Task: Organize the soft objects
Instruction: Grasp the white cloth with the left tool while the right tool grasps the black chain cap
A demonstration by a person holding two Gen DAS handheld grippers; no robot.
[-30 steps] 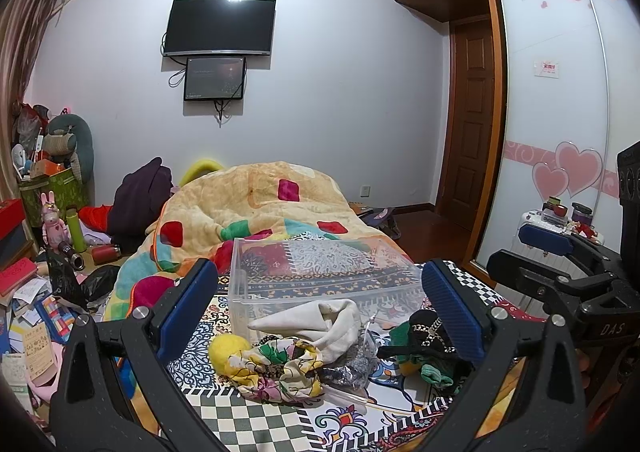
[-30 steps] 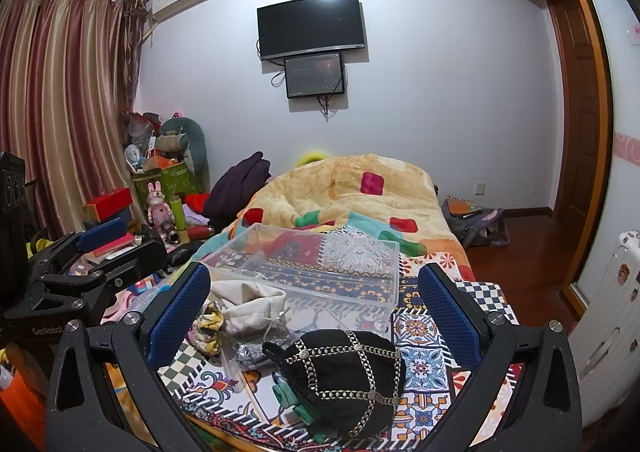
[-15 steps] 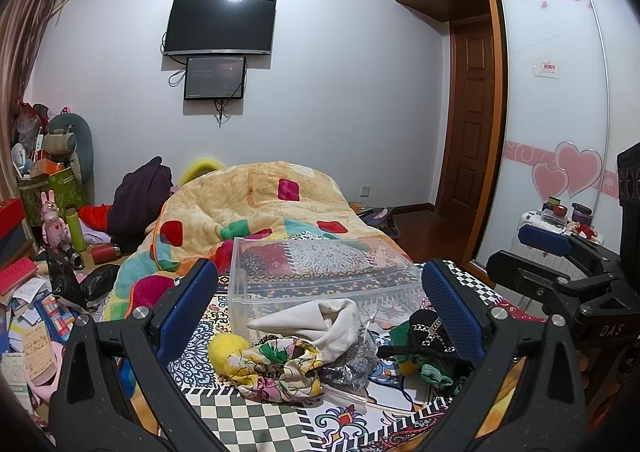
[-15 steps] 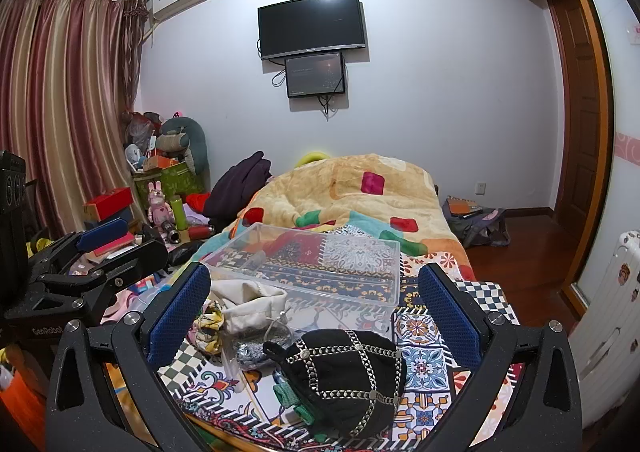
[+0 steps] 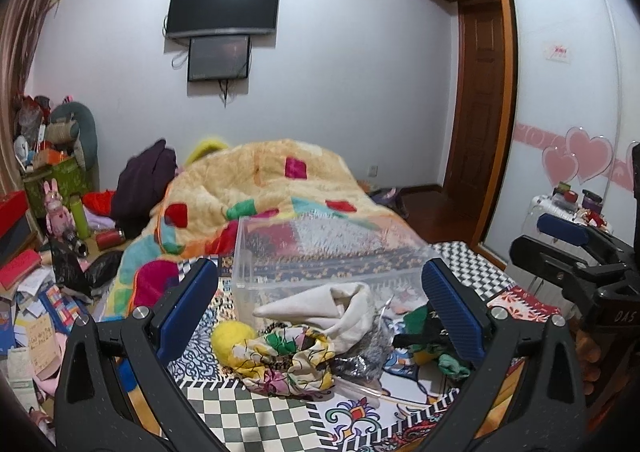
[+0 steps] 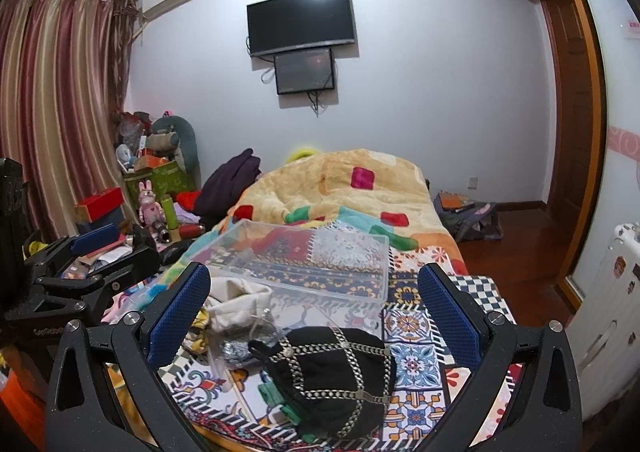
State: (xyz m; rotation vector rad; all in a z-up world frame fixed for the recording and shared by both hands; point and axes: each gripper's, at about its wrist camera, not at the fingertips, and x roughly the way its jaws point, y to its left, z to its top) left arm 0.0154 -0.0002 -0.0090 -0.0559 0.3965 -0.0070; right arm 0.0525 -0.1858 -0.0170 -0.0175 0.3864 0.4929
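A clear plastic bin (image 5: pixel 320 252) stands empty on the patterned bedspread (image 5: pixel 248 404); it also shows in the right wrist view (image 6: pixel 304 256). In front of it lies a heap: a cream cloth (image 5: pixel 336 304), a floral scarf (image 5: pixel 288 356), a yellow ball (image 5: pixel 232 336), a silvery bag (image 5: pixel 360 352) and a black chain-trimmed hat (image 6: pixel 340 364) on green fabric (image 6: pixel 276 396). My left gripper (image 5: pixel 320 304) is open and empty above the heap. My right gripper (image 6: pixel 312 312) is open and empty above the hat. Each gripper shows at the edge of the other's view.
A yellow patchwork quilt (image 5: pixel 260 188) is piled on the bed behind the bin. Clutter, boxes and toys (image 5: pixel 52 212) fill the floor at left. A wardrobe door (image 5: pixel 568 92) and white radiator (image 6: pixel 612 312) stand at right. A TV (image 5: pixel 224 4) hangs on the far wall.
The left wrist view has dipped and moved slightly closer to the heap. The right gripper has hardly moved. Nothing was grasped.
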